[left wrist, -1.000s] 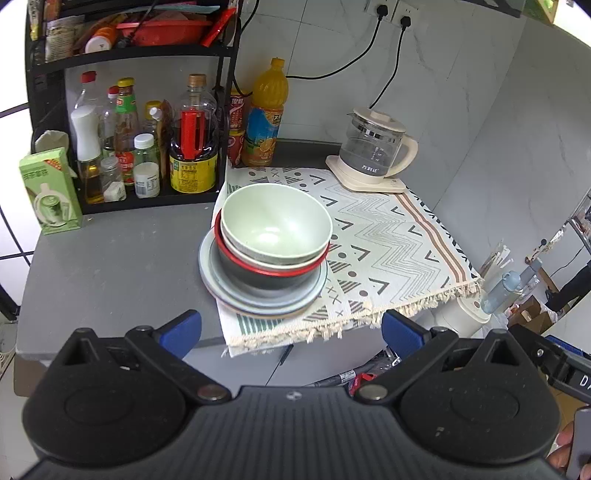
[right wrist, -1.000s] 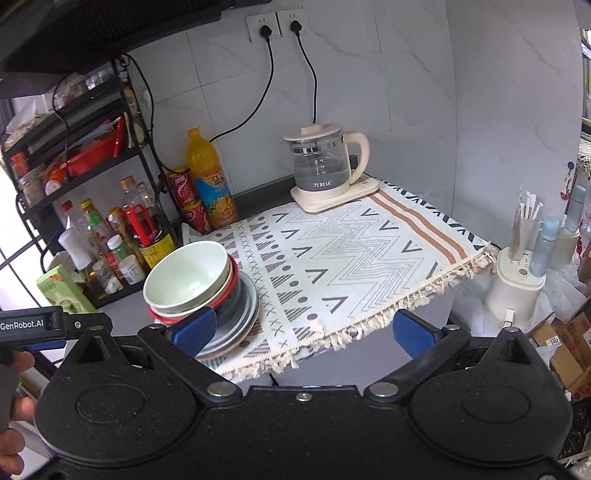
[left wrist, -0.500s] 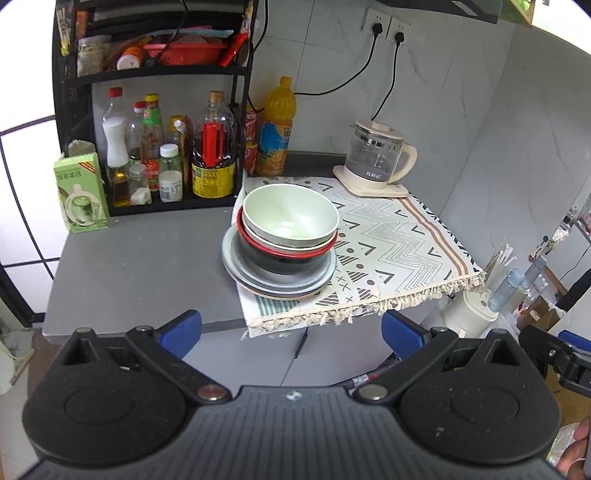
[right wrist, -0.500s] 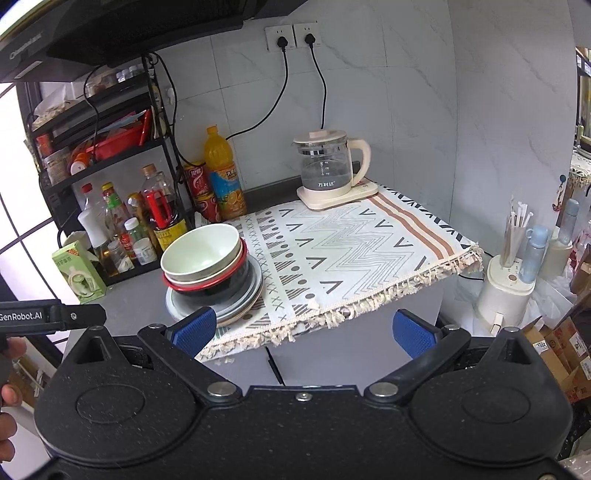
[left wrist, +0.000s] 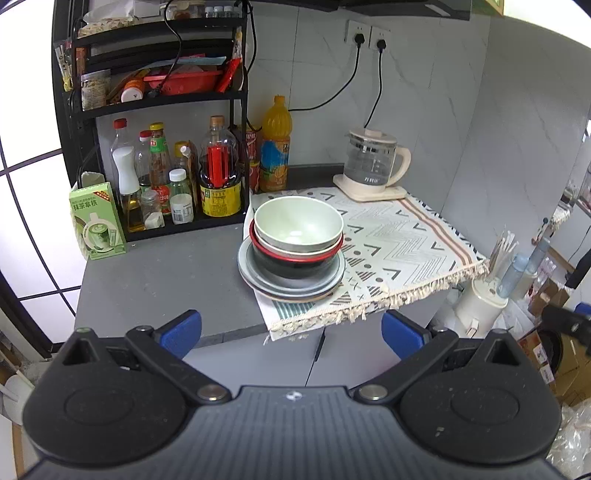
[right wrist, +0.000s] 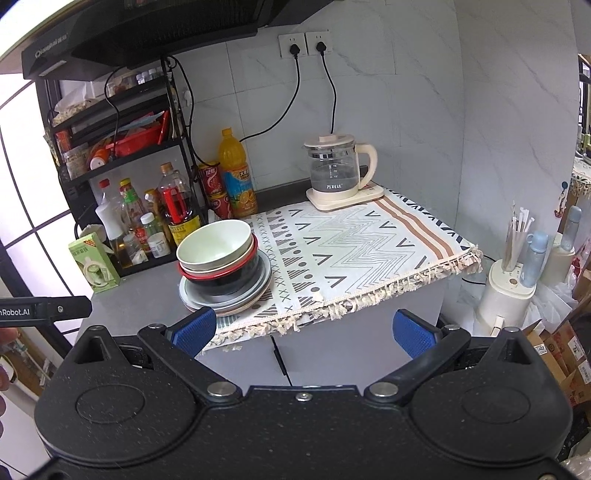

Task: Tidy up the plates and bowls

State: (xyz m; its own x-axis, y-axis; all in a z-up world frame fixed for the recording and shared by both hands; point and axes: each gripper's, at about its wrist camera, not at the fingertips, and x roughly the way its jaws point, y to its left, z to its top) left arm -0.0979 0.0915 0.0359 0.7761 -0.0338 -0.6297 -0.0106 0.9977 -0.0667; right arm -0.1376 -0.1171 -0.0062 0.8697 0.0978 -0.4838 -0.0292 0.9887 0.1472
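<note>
Stack: a pale green bowl point(left wrist: 298, 224) sits mouth-up in a red-rimmed black bowl point(left wrist: 295, 260), nested on grey plates point(left wrist: 291, 282); the pile's axis is upright.
Stack location: on the patterned mat point(left wrist: 391, 243), at the mat's left edge, where it meets the bare grey bench point(left wrist: 162, 273).
Behind the stack: a black rack of sauce bottles point(left wrist: 166, 173), an orange juice bottle point(left wrist: 275, 144) and a glass kettle point(left wrist: 371, 164) at the mat's far corner.
Left tongs point(left wrist: 291, 330): blue pads wide apart, holding nothing, well short of the stack.
Right tongs point(right wrist: 303, 330): wide apart, holding nothing; left pad point(right wrist: 194, 328) overlaps the plates' near rim in view.
Right view only: the range hood point(right wrist: 147, 29) above the rack, and part of the left tool point(right wrist: 44, 308) left of the stack.
Left view only: the rack's top shelves face-on.
</note>
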